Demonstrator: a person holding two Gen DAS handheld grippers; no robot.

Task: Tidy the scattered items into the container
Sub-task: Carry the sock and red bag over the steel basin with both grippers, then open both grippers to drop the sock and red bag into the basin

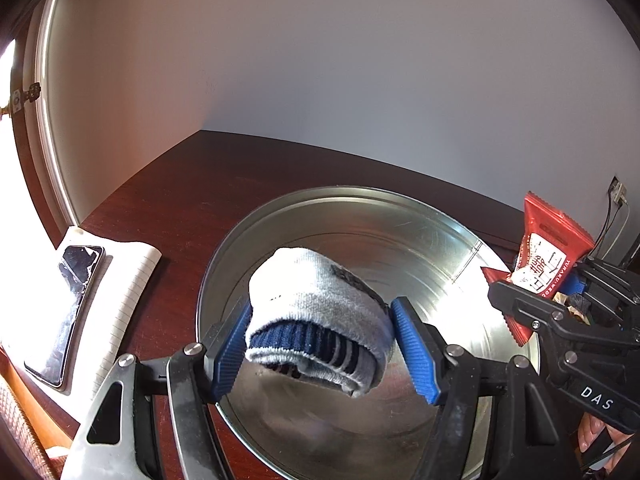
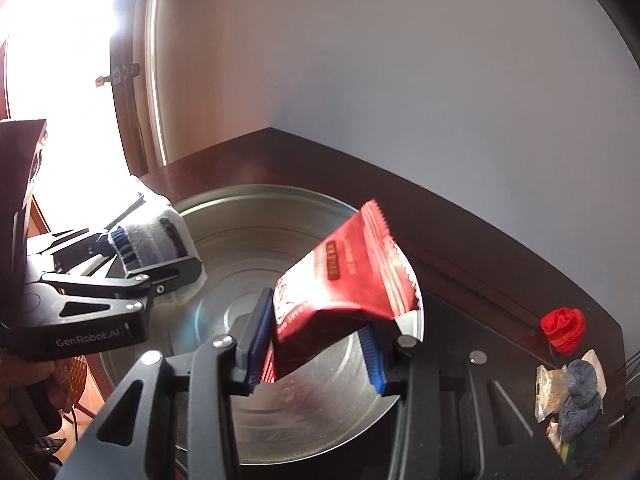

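Grey knit, navy ribbed cuff: rolled sock (image 1: 320, 320) clamped in my left jaws (image 1: 322, 340), blue pads pressing both flanks. Soft, light, squashy, won't slip on the ribbed pads; I judge the mid-bundle hold is right, since a grip at the cuff could let it unroll. Long axis runs away from the camera, cuff end toward me, rounded end pointing out over the round metal tin (image 1: 404, 216). It hangs above the tin's floor, not touching.

Right jaws (image 2: 316, 344) clenched on the lower end of a red snack packet (image 2: 344, 280). Light, crinkly foil, slick, so it could pivot; a hold across a sealed seam would be safer, I'd say. Long axis tilts up and right, serrated top edge away from me, over the tin's right side.

Farther right on the desk (image 2: 460, 232): red crumpled thing (image 2: 562, 326), dark grey sock (image 2: 580, 400) on clear packets (image 2: 550, 390), not yet tidied.
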